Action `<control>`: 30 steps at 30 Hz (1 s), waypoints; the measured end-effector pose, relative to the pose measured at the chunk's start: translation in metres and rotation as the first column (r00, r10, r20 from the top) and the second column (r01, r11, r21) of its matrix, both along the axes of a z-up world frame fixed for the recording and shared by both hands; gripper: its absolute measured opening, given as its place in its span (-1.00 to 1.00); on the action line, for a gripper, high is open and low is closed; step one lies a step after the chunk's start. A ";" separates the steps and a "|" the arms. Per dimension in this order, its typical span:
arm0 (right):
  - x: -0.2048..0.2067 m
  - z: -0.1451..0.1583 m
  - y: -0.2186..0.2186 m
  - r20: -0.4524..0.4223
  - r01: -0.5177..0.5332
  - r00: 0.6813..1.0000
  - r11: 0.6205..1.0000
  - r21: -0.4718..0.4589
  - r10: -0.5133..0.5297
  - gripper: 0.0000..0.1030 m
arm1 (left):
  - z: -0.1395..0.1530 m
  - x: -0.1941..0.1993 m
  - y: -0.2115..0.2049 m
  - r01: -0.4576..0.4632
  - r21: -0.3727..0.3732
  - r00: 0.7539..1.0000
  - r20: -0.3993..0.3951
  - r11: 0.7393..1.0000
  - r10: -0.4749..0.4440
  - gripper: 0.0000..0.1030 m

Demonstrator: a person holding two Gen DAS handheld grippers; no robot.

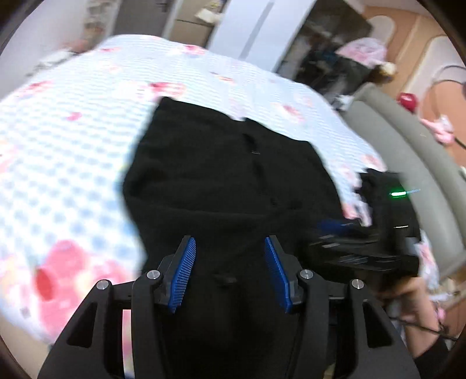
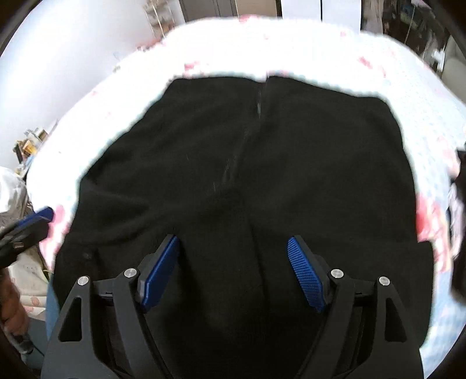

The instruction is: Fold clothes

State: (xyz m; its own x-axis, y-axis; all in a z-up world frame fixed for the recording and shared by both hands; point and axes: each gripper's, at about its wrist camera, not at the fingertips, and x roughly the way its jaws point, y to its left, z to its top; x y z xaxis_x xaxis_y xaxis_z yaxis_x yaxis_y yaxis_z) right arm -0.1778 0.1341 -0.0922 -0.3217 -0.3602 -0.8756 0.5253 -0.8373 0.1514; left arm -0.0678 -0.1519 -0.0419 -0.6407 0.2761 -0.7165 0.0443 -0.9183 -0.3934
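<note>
Covering most of both views is a bed with a pale blue checked sheet printed with pink flowers. On it lies a black garment, spread fairly flat, with a seam or placket running down its middle toward the camera. Its near edge reaches under both grippers.

Beyond the bed in the left wrist view stand a white door and a dark cluttered corner with clothes; the picture is blurred there. A grey padded edge curves along the bed's right side, with pink wall behind. In the right wrist view a plain white wall rises at left, and small items sit on a shelf near the bed's left edge.

The left gripper hangs over the garment with its blue pads wide apart and nothing between them. The right gripper is likewise spread wide and empty above the cloth; in the left wrist view it shows at right, blurred, with a green light, held by a hand.
</note>
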 end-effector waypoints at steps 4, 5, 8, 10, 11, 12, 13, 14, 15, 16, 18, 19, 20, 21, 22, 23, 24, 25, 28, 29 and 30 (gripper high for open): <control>-0.002 -0.017 0.007 0.005 0.015 1.000 1.000 -0.021 -0.015 0.53 | -0.052 -0.023 0.002 -0.007 -0.065 0.986 0.165 0.998 0.018 -0.47; -0.002 -0.021 0.009 0.006 0.019 1.000 0.999 -0.026 -0.019 0.52 | -0.058 -0.023 -0.004 -0.020 -0.058 0.983 0.181 0.998 0.030 -0.65; -0.004 -0.026 0.019 0.003 0.050 0.999 0.998 -0.034 -0.050 0.51 | -0.054 -0.015 -0.026 -0.058 0.051 0.981 0.189 0.997 0.047 -0.70; -0.008 -0.023 0.032 0.004 0.100 0.995 0.994 -0.037 -0.100 0.49 | -0.049 -0.006 -0.036 -0.081 0.075 0.979 0.193 0.994 0.065 -0.77; -0.011 -0.020 0.039 0.007 0.124 0.992 0.991 -0.042 -0.124 0.48 | -0.046 -0.002 -0.037 -0.082 0.080 0.980 0.188 0.993 0.065 -0.77; -0.013 -0.015 0.045 0.009 0.142 0.990 0.988 -0.054 -0.142 0.47 | -0.041 0.002 -0.036 -0.070 0.065 0.983 0.176 0.995 0.057 -0.77; -0.013 -0.008 0.051 0.001 0.164 0.986 0.984 -0.069 -0.164 0.47 | -0.035 0.005 -0.033 -0.053 0.040 0.986 0.161 0.998 0.045 -0.74; -0.011 0.002 0.054 -0.021 0.179 0.983 0.980 -0.082 -0.181 0.49 | -0.029 0.008 -0.030 -0.036 0.015 0.989 0.146 0.999 0.033 -0.68; -0.010 0.010 0.052 -0.039 0.171 0.984 0.981 -0.097 -0.175 0.50 | -0.029 0.006 -0.027 -0.031 0.007 0.989 0.144 0.999 0.029 -0.63; -0.011 0.015 0.045 -0.048 0.142 0.988 0.983 -0.116 -0.149 0.52 | -0.033 0.002 -0.025 -0.032 0.008 0.989 0.148 0.999 0.030 -0.52; -0.012 0.015 0.029 -0.040 0.084 0.995 0.988 -0.129 -0.090 0.54 | -0.039 -0.007 -0.021 -0.033 0.009 0.987 0.155 0.999 0.032 -0.21; -0.012 0.013 0.020 -0.031 0.054 0.998 0.990 -0.131 -0.058 0.53 | -0.042 -0.012 -0.019 -0.034 0.009 0.987 0.158 0.999 0.032 0.05; -0.011 0.008 0.012 -0.017 0.029 0.999 0.991 -0.127 -0.032 0.53 | -0.046 -0.016 -0.017 -0.035 0.010 0.986 0.162 0.999 0.033 0.12; -0.012 -0.002 0.006 0.001 0.021 1.000 0.994 -0.110 -0.021 0.49 | -0.049 -0.020 -0.015 -0.036 0.010 0.986 0.165 0.999 0.034 0.13; -0.014 -0.013 0.003 0.016 0.023 1.000 0.996 -0.085 -0.022 0.50 | -0.052 -0.025 -0.013 -0.037 0.011 0.985 0.169 0.999 0.034 0.15; -0.015 -0.021 0.000 0.020 0.023 1.000 0.998 -0.065 -0.022 0.50 | -0.056 -0.029 -0.011 -0.037 0.011 0.984 0.172 0.999 0.035 0.14; -0.013 -0.026 -0.001 0.008 0.018 1.000 0.998 -0.055 -0.018 0.50 | -0.062 -0.033 -0.008 -0.046 -0.003 0.979 0.199 0.999 0.046 0.09; -0.012 -0.031 -0.002 -0.004 0.013 1.000 0.999 -0.045 -0.013 0.50 | -0.063 -0.031 -0.009 -0.059 0.003 0.977 0.207 0.998 0.057 0.00; -0.012 -0.031 0.004 -0.003 0.011 1.000 0.999 -0.051 -0.011 0.50 | -0.061 -0.016 -0.021 -0.099 0.064 0.977 0.195 0.993 0.085 0.00; -0.015 -0.030 0.010 0.008 0.013 1.000 0.998 -0.065 -0.012 0.50 | -0.060 -0.011 -0.025 -0.112 0.084 0.977 0.191 0.990 0.095 -0.01; -0.017 -0.030 0.017 0.020 0.015 1.000 0.997 -0.079 -0.013 0.50 | -0.059 -0.007 -0.028 -0.125 0.104 0.977 0.187 0.987 0.104 -0.04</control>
State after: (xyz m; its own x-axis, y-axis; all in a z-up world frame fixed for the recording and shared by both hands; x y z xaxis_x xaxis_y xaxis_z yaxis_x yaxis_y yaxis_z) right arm -0.1946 0.1506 -0.1221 -0.3103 -0.4241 -0.8508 0.5097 -0.8297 0.2277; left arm -0.0743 -0.1802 -0.1012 -0.5358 0.2951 -0.7911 0.2266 -0.8523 -0.4714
